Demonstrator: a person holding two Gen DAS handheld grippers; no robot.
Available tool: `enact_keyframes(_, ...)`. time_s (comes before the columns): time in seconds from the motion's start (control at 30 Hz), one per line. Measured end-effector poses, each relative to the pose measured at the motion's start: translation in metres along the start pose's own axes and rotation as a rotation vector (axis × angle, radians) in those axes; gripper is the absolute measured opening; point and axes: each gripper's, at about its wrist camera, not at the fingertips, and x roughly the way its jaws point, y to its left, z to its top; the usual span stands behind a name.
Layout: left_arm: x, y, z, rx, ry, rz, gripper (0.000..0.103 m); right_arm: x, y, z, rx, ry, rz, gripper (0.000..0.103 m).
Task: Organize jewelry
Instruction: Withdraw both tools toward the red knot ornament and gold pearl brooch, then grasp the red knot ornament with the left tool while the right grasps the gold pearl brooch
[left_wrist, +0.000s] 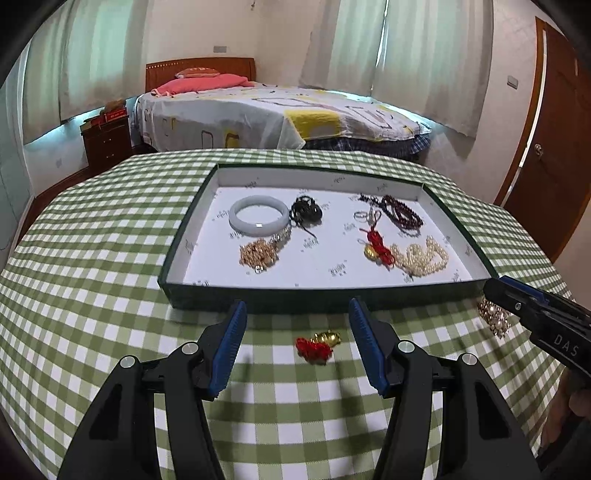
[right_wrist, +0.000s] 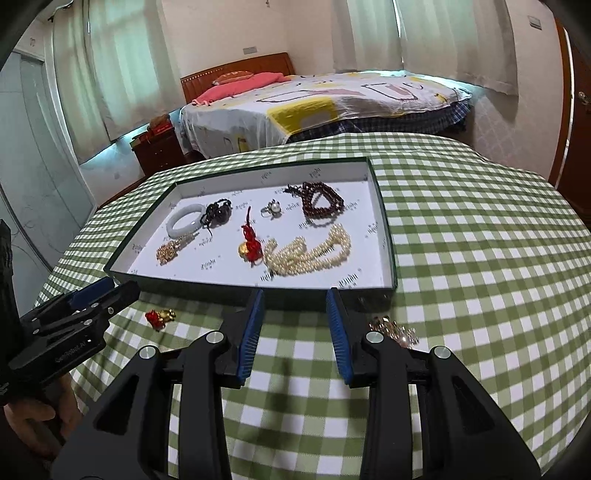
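Gaping empty, both grippers' fingers (left_wrist: 236, 332) (right_wrist: 340, 332); only the right view shows the pearl ring (right_wrist: 272, 209).

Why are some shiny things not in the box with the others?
Two pieces lie outside the tray, on the checked cloth before its near wall: a red and gold charm and a sparkly gold piece near the right corner. The other jewelry is inside. Both grippers are open, holding nothing.
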Motion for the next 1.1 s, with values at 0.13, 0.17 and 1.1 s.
enact_keyframes(0.13,0.005,-0.003,-0.006,0.001,0.018,-0.003,0.057,-0.001,-0.004,-0.006,0.01,0.008,-0.006,0.034)
enact_keyframes(0.17,0.006,-0.004,-0.006,0.005,0.021,-0.005,0.057,-0.001,-0.005,-0.007,0.013,0.01,-0.007,0.034)
enact_keyframes(1.1,0.023,-0.006,-0.021,0.025,0.097,-0.076,0.011,0.002,-0.018,-0.013,0.045,0.021,-0.02,0.034)
